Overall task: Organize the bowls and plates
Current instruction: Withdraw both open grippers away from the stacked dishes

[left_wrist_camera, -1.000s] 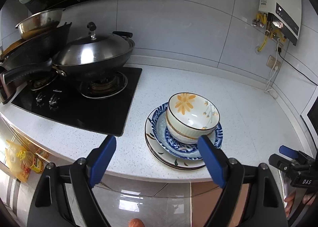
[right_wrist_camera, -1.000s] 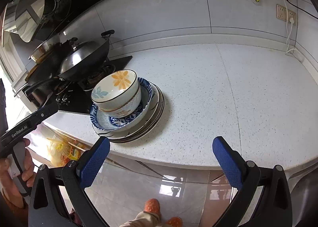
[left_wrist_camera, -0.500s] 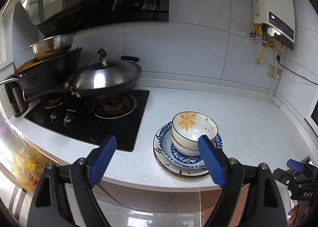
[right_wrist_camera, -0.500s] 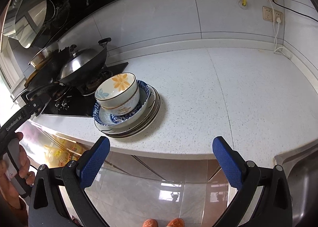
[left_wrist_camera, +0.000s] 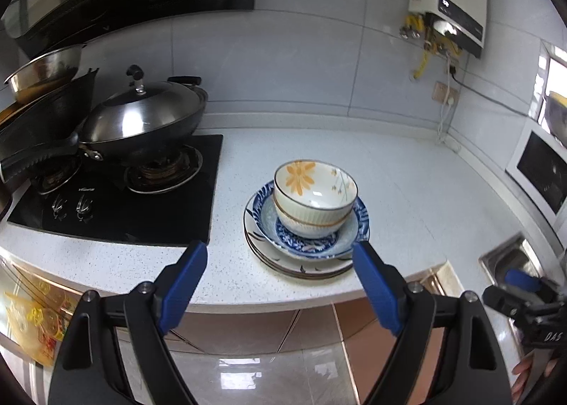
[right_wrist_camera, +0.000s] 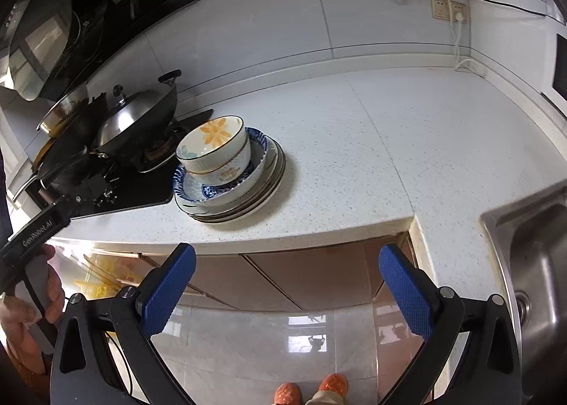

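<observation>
dishes [left_wrist_camera: 307, 224] sit stacked near the counter [left_wrist_camera: 407, 192] front edge

a flower-painted bowl [left_wrist_camera: 314, 197] sits upright in a blue-rimmed dish [left_wrist_camera: 349, 240] atop perhaps three stacked plates [left_wrist_camera: 283, 263].

The left claw [left_wrist_camera: 280, 284] stands open with nothing between its blue pads, short of the counter [left_wrist_camera: 407, 174] edge. On the counter, a flowered bowl [left_wrist_camera: 314, 199] sits in a blue-patterned dish [left_wrist_camera: 349, 238] atop stacked plates [left_wrist_camera: 301, 265]. Left of the stack, a lidded wok [left_wrist_camera: 141, 121] rests on the stove [left_wrist_camera: 117, 213]. The right claw [left_wrist_camera: 521, 293] shows at the right edge.
</observation>
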The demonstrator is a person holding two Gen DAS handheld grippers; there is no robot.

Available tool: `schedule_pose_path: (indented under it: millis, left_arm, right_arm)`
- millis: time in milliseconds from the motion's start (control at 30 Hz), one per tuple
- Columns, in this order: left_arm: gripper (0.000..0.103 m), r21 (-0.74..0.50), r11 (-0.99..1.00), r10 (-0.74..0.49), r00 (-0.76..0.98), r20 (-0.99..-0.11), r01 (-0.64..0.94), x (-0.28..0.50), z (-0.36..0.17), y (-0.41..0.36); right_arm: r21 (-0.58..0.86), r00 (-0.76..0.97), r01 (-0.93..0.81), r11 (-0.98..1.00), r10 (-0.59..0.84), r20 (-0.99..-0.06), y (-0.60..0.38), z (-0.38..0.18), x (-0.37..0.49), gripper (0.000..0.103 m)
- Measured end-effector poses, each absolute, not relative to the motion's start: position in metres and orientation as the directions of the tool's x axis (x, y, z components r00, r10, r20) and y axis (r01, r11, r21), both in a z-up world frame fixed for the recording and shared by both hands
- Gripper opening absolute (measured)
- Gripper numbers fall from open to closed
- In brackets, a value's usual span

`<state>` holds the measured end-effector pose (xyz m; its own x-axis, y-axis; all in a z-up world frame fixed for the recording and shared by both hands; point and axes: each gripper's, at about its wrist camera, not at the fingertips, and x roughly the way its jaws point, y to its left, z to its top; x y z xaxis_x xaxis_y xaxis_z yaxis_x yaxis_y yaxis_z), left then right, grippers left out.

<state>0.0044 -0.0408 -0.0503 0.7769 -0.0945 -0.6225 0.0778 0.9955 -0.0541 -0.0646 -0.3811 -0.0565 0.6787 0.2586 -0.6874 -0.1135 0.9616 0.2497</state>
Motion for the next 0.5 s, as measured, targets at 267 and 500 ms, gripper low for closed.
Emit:
schedule_pose_path:
  millis: [267,500]
  left_arm:
    - [0.084,-0.008,0.991,-0.105,0.718,-0.688,0.137,-0.005,-0.076,-0.049]
    - [0.084,0.014,0.997,-0.043,0.725,-0.687,0.072,-0.015,-0.076,-0.055]
  right_arm:
    - [0.123,0.662,-0.068,0.990,0.137,-0.737,-0.380,-0.046,-0.077,0.102]
    - [0.104,0.677,-0.108,0.989,0.149,-0.721,-0.388,-0.042,-0.076,0.102]
